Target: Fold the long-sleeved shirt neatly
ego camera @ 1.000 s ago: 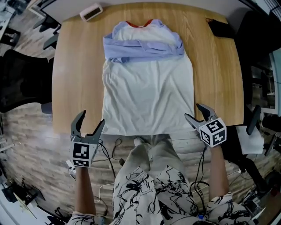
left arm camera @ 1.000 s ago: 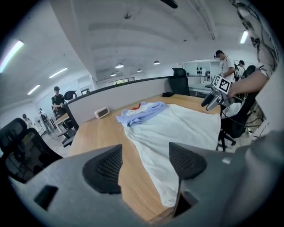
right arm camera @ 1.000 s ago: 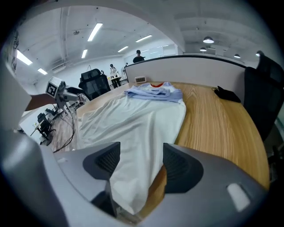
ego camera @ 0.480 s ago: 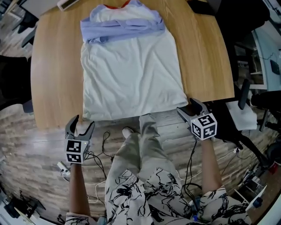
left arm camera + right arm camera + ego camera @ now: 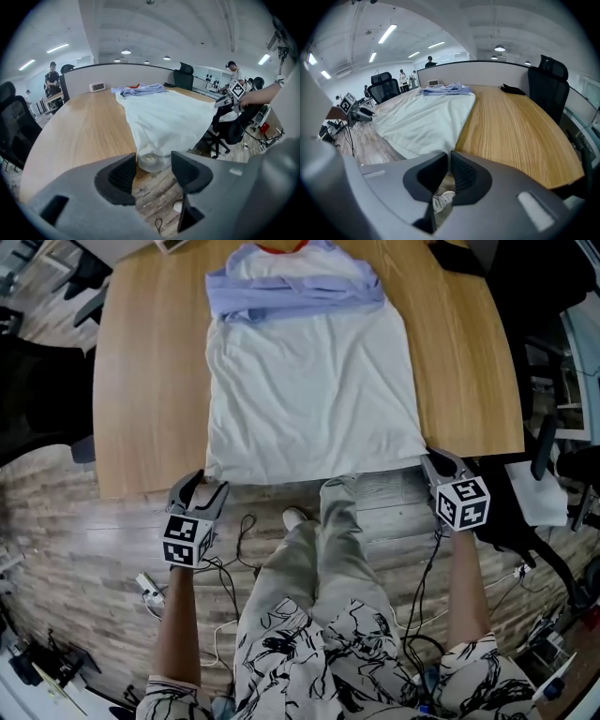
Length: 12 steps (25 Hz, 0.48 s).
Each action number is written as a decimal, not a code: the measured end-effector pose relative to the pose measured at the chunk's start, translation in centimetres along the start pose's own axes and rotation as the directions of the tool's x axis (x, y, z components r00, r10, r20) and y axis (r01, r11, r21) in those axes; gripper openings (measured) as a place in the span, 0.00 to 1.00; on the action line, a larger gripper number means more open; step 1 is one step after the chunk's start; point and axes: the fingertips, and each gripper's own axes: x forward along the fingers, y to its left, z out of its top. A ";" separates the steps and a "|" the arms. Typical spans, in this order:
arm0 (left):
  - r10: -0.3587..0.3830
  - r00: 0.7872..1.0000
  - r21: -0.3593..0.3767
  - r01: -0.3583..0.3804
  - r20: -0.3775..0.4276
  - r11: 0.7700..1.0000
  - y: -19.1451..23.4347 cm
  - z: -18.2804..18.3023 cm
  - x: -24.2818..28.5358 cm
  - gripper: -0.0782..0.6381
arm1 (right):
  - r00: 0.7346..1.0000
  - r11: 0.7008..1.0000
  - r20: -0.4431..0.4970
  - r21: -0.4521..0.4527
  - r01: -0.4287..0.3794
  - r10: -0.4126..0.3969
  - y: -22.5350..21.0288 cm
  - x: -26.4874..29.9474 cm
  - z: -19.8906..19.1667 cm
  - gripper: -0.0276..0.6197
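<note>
The wooden table [image 5: 150, 381] fills the upper part of the head view. The white long-sleeved shirt [image 5: 314, 381] lies flat down its middle, with the collar at the far end and the hem along the near edge. Its pale blue sleeves [image 5: 295, 294] are folded across the chest.

Only the gripper views show the room beyond: a black office chair [image 5: 548, 79] by the table's far side, people standing in the background, and a small clock [image 5: 97, 86] at the far end. Only the head view shows both bare forearms reaching forward and down from the person's sides, one to each hem corner.

The left gripper [image 5: 202, 486] sits at the near left corner of the hem. Its jaws have just been closing but stand apart, with the drooping corner of cloth between the tips and neither pad pressing on it.

The right gripper [image 5: 429, 458] sits at the near right corner. Its jaws have just been closing and are now together, and the hem's edge runs right into their tips.
</note>
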 end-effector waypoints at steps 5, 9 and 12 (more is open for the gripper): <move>0.010 1.000 -0.006 -0.010 0.007 1.000 0.3 0.2 -0.1 0.28 | 1.000 0.999 0.016 -0.035 0.020 -0.019 -0.5 -0.6 0.2 0.07; 0.122 0.987 -0.002 -0.123 0.107 0.992 0.8 1.5 -2.6 0.15 | 0.995 0.997 0.076 -0.034 0.065 -0.062 0.0 -2.2 1.6 0.07; 0.190 0.968 -0.056 -0.183 0.162 0.982 0.1 1.6 -5.2 0.15 | 0.991 0.997 0.114 -0.019 0.078 -0.075 1.1 -3.8 2.1 0.07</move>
